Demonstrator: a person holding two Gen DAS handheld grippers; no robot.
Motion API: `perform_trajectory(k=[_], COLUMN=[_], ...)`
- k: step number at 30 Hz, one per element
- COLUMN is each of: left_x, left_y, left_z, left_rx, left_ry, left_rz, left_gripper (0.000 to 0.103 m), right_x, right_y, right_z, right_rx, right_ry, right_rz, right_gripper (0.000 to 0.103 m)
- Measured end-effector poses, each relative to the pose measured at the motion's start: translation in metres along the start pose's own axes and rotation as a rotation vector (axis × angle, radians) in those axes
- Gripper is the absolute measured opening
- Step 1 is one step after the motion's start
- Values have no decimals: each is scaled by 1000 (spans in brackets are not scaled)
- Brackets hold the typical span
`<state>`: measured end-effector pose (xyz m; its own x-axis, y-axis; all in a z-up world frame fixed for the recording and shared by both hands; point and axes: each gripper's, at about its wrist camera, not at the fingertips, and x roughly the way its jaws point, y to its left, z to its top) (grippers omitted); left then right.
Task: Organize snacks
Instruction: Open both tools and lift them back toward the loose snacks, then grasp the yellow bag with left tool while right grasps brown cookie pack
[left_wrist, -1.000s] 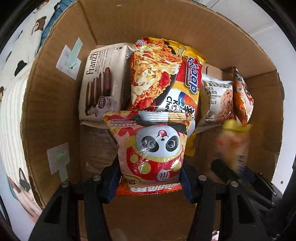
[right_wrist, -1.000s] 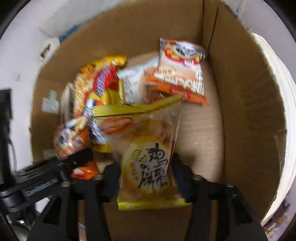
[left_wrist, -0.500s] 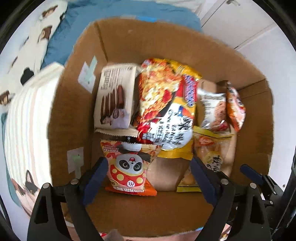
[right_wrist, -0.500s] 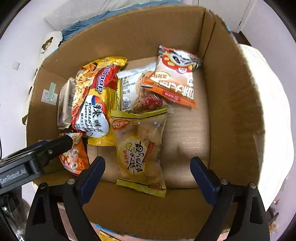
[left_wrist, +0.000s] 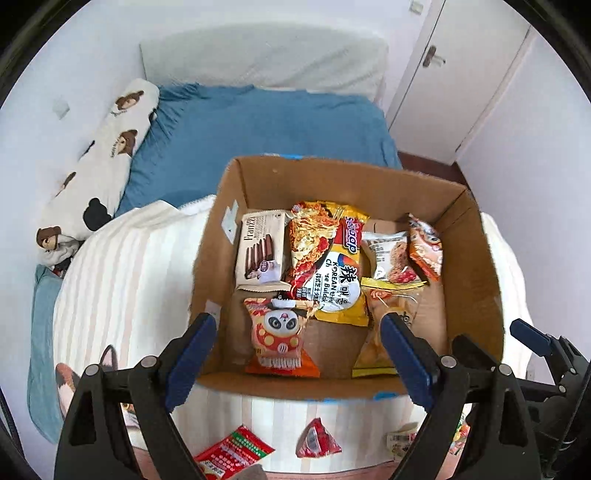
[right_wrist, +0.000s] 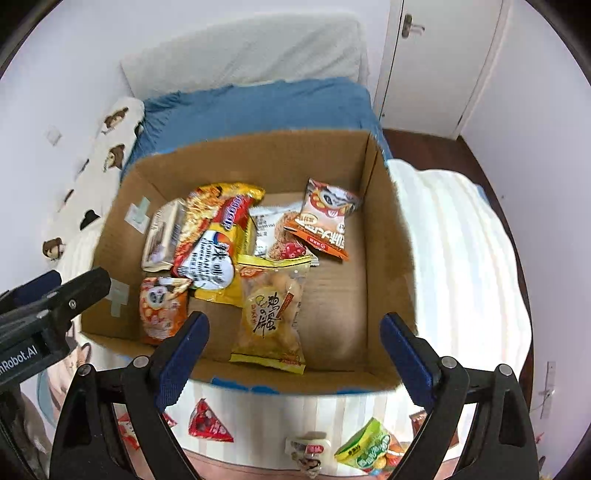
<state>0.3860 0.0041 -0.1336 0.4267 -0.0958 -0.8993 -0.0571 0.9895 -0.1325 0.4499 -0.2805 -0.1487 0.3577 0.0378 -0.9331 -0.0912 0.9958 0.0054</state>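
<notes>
An open cardboard box (left_wrist: 476, 288) stands on a striped blanket and holds several snacks. A red panda bag (left_wrist: 280, 339) lies at its near left, straight below my left gripper (left_wrist: 297, 332), which hangs open and empty above the box. A yellow bag of egg pastries (right_wrist: 271, 314) lies flat in the near middle of the box (right_wrist: 388, 258), below my right gripper (right_wrist: 295, 325), also open and empty. Behind them lie a yellow noodle pack (left_wrist: 325, 254), a Franzzi biscuit pack (left_wrist: 258, 251), an oat cookie pack (left_wrist: 388, 258) and an orange snack bag (right_wrist: 325, 225).
Loose snacks lie on the striped blanket (left_wrist: 129, 277) in front of the box: a red packet (left_wrist: 232, 452), a red triangular pack (left_wrist: 317, 441) and a green bag (right_wrist: 369, 448). A blue bed sheet (left_wrist: 258, 125) and a bear-print pillow (left_wrist: 103, 155) lie beyond; a door (left_wrist: 461, 74) is behind.
Both grippers opened and let go of their bags, the left the panda bag, the right the yellow pastry bag. Both then rose out of the box; the bags now lie on its floor.
</notes>
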Motion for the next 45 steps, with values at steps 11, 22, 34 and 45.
perform_trajectory(k=[11, 22, 34, 45], left_x=[-63, -72, 39, 96], left_y=[0, 14, 6, -20], left_z=[-38, -98, -255, -271], left_rx=[15, -55, 70, 76], left_ry=[-111, -39, 411, 487], left_rz=[7, -16, 43, 28], left_gripper=[91, 91, 91, 55], right_x=[-76, -83, -3, 12], right_y=[4, -7, -57, -117], right_z=[-35, -103, -214, -234], right_rx=[13, 80, 218, 344], right_ry=[-123, -40, 221, 240], right_rz=[46, 172, 179, 140], right_gripper=[96, 96, 96, 96])
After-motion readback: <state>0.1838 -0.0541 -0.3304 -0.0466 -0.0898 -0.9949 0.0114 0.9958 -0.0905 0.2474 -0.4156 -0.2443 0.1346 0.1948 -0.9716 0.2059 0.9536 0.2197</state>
